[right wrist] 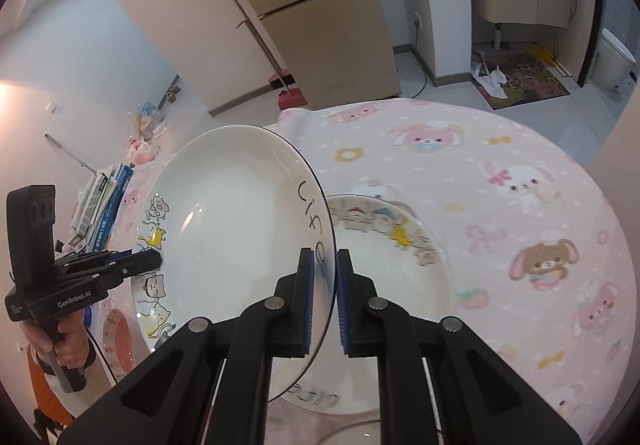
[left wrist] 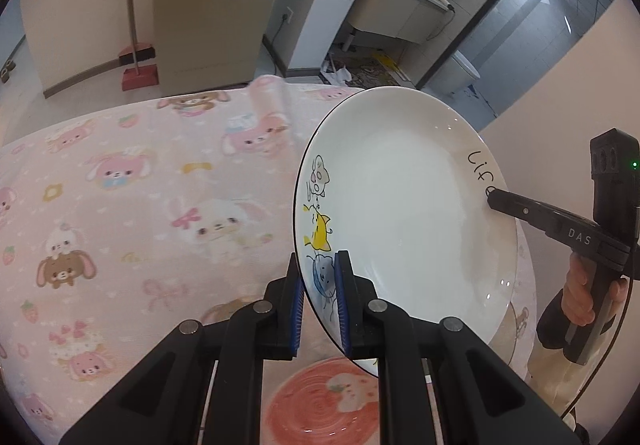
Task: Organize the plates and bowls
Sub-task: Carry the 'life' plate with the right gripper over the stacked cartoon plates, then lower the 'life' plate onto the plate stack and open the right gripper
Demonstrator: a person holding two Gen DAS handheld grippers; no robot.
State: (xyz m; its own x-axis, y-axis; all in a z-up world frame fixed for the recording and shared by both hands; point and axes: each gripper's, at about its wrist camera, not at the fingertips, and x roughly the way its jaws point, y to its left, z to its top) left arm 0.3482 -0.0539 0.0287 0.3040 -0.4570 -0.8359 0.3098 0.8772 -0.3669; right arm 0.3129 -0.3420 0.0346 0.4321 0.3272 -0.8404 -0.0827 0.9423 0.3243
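A white plate with cat drawings and the word "Life" (left wrist: 404, 205) is held tilted above the table by both grippers. My left gripper (left wrist: 318, 285) is shut on its rim at the cat drawings. My right gripper (right wrist: 324, 277) is shut on the opposite rim by the word "Life"; the plate shows there too (right wrist: 240, 229). The right gripper also shows in the left wrist view (left wrist: 496, 201), and the left gripper in the right wrist view (right wrist: 154, 261). A second white cartoon plate (right wrist: 400, 269) lies on the table under the held one. A pink swirl plate (left wrist: 320, 405) lies below the left gripper.
The table wears a pink cartoon bunny cloth (left wrist: 140, 205). Books (right wrist: 104, 201) are stacked at its far left edge. A fridge (right wrist: 320, 13) and a red broom with dustpan (left wrist: 138, 65) stand beyond the table.
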